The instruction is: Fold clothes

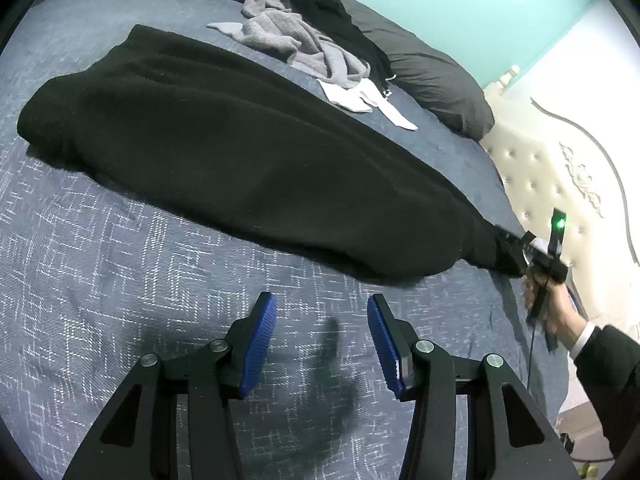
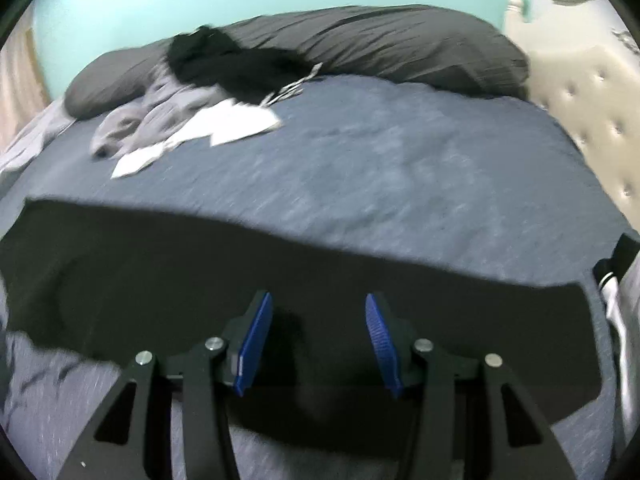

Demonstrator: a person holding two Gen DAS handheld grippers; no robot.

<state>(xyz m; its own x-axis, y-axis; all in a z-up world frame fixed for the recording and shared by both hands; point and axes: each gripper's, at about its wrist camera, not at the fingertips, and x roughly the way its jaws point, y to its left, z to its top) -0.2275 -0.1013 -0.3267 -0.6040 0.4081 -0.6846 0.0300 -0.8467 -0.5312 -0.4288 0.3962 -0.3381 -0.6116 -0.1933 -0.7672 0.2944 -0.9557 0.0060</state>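
Black fleece: one large black garment lies flat along the blue patterned bedspread, running from the left of the left wrist view to its far right edge. In that view the left gripper hangs above bare bedspread just short of the garment's near edge; its jaws stand apart, with nothing between the blue pads. At the right end of the garment, a hand in a dark sleeve holds the right gripper, whose tip meets the garment's narrow end; whether it touches the cloth cannot be told from that view. The right wrist view is blurred. It shows the right gripper above the black garment with jaws apart and the blue pads pressing on nothing. Farther up the bed, a heap of grey clothing, a second black item and white socks lie against dark grey pillows. A cream tufted headboard stands to the right.
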